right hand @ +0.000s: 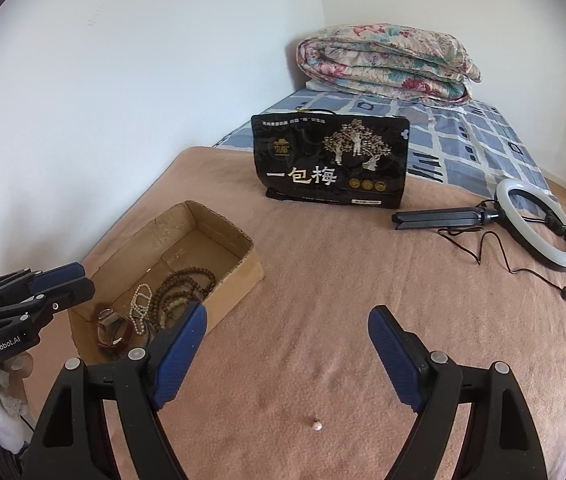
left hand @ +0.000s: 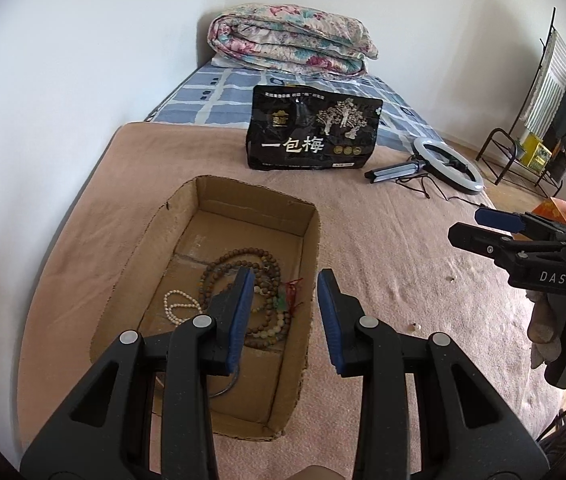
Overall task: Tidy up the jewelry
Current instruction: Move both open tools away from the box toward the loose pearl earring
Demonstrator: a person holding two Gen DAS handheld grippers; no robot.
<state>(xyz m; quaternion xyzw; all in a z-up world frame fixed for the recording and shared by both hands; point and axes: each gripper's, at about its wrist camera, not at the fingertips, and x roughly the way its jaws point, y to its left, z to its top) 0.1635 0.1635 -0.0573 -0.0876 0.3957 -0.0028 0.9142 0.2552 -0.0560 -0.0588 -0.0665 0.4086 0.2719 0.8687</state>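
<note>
An open cardboard box (left hand: 312, 240) (right hand: 239, 276) sits on a pink blanket. Inside lie brown bead strands (left hand: 243, 264) (right hand: 187, 284), a white pearl strand (left hand: 177, 304) (right hand: 141, 300) and a bangle (right hand: 113, 326). My left gripper (left hand: 285, 320) hovers open and empty over the box's right side; it also shows in the right wrist view (right hand: 71, 276). My right gripper (right hand: 287, 354) is open and empty above the blanket right of the box; it also shows in the left wrist view (left hand: 479, 224). A small pearl earring (right hand: 316, 425) (left hand: 415, 325) lies loose on the blanket between the right gripper's fingers.
A black snack bag (left hand: 311, 132) (right hand: 333, 160) stands behind the box. A ring light with folded tripod (left hand: 443, 168) (right hand: 539, 224) and its cable lie at the right. A folded floral quilt (left hand: 291, 40) (right hand: 391, 64) lies on the far bed. A rack (left hand: 539, 120) stands on the floor.
</note>
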